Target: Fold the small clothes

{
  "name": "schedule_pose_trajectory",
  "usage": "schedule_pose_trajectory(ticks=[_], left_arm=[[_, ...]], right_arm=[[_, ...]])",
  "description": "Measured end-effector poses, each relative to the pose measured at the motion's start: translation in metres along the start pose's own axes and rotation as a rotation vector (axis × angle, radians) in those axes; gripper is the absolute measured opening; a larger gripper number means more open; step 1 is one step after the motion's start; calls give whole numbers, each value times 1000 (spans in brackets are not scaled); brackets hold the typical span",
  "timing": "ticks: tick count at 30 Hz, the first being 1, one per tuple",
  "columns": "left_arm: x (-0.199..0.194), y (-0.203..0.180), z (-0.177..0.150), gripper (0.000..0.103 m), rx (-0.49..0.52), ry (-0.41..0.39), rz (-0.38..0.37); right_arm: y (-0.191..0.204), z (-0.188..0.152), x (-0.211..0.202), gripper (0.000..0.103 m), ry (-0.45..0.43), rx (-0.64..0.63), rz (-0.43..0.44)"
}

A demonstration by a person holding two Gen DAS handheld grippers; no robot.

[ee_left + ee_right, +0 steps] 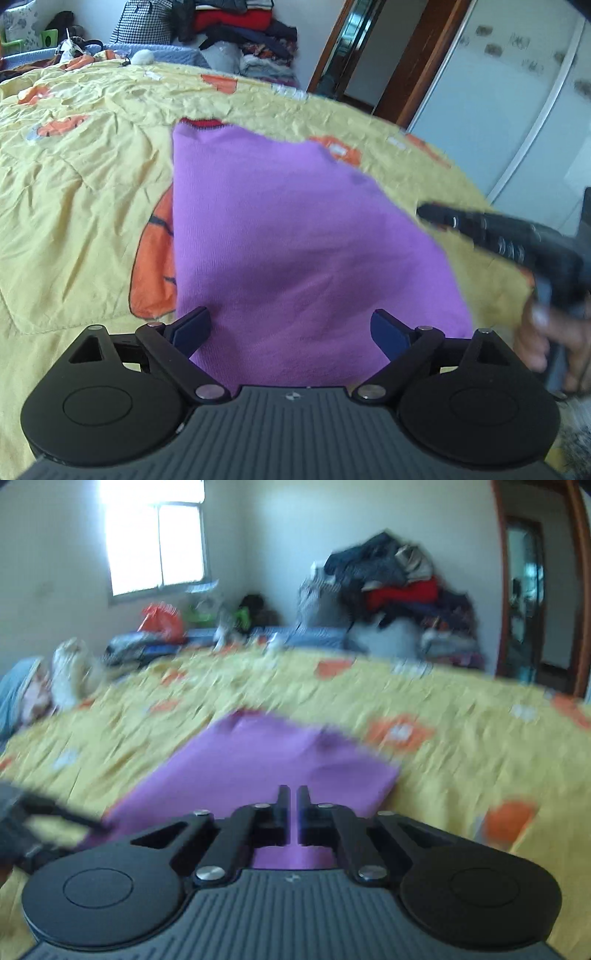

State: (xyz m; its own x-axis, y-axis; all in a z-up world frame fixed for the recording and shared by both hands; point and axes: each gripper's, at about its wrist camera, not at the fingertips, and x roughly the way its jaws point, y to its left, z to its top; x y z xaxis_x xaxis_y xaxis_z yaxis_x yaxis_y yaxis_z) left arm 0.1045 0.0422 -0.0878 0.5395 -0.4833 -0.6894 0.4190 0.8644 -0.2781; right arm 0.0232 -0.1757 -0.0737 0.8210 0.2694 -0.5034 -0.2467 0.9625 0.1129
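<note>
Yellow bedspread (92, 192), frame centre: purple garment (288, 240) partly folded. Left gripper (291, 328) spread wide, empty; right gripper (293, 805) closed, empty. Next: regrasp an edge.

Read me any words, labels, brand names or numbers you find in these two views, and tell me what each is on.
None can be read.
Small pale emblem on the left gripper body: a mark, no letters.
Same emblem on the right gripper.
Purple garment and yellow quilt: no legible text.
</note>
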Motion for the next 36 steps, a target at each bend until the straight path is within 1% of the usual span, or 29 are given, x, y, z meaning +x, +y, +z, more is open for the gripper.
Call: schedule_pose_trajectory(ticks=[2,3,5,6,7,8,10,11,12,13,14,15,16,17,18,19,21,23,25,26,27,28,29,32,33,35,36], left_arm=[[6,-4,-4,95,40,-9,18],[8,-5,-6,97,50,-14,18],[8,-8,-7,98,48,-16,28],[6,-9,-6,98,39,-17,29],[3,-8,-5,98,23,-19,21],[-1,-6,-5,98,3,-24,13],[-9,-3,-5,98,-26,-35,-6],[-11,-3,-6,98,-23,-38,-7],[-11,-4,-7,98,-15,-37,3],[-9,-4,-10,99,-11,-30,13],[-5,-4,-13,99,-5,-19,16],[-1,-5,-16,99,9,-14,28],[0,-8,-18,100,33,-18,53],[-1,-10,-18,99,39,-18,63],[-4,-10,-16,100,27,-19,56],[-6,-10,-13,100,14,-26,47],[-8,-9,-4,100,-5,-42,37],[-4,-10,4,100,-14,-48,50],[4,-13,7,100,-2,-39,72],[10,-14,6,100,6,-24,89],[15,-15,5,100,18,-14,106],[18,-16,2,101,35,-12,121],[20,-18,0,101,52,-15,137],[17,-19,-2,102,51,-19,142],[16,-19,-1,102,44,-19,140],[17,-17,0,102,37,-14,139],[17,-17,0,102,37,-13,141]], right_arm=[[-7,-18,24,0,73,-20,-68],[-16,-24,34,0,70,1,-62],[-30,-14,36,0,66,80,-50],[-28,-9,35,0,68,74,-62],[-23,-5,31,0,74,50,-83],[-15,-4,22,0,62,36,-92],[0,-7,-1,2,38,20,-63],[10,-11,-11,2,32,13,-57],[17,-18,-20,2,26,9,-47],[23,-24,-23,2,39,-6,-32],[26,-32,-20,2,75,-34,-58],[26,-41,-10,2,111,-71,-127],[19,-51,0,2,133,-95,-144],[12,-51,-1,2,109,-68,-121],[7,-45,-2,3,118,-19,-105],[6,-37,-5,4,97,2,-98],[11,-21,-8,4,49,-29,-110],[11,-6,0,5,27,-13,-97],[5,2,18,5,34,11,-97],[0,3,30,5,56,18,-111],[-4,1,45,4,99,10,-124],[-9,-2,55,4,126,14,-120],[-14,-5,55,4,99,32,-106],[-14,-1,45,5,104,69,-109],[-9,0,39,9,91,63,-113],[1,0,30,25,67,50,-107],[4,-2,29,47,60,55,-98]])
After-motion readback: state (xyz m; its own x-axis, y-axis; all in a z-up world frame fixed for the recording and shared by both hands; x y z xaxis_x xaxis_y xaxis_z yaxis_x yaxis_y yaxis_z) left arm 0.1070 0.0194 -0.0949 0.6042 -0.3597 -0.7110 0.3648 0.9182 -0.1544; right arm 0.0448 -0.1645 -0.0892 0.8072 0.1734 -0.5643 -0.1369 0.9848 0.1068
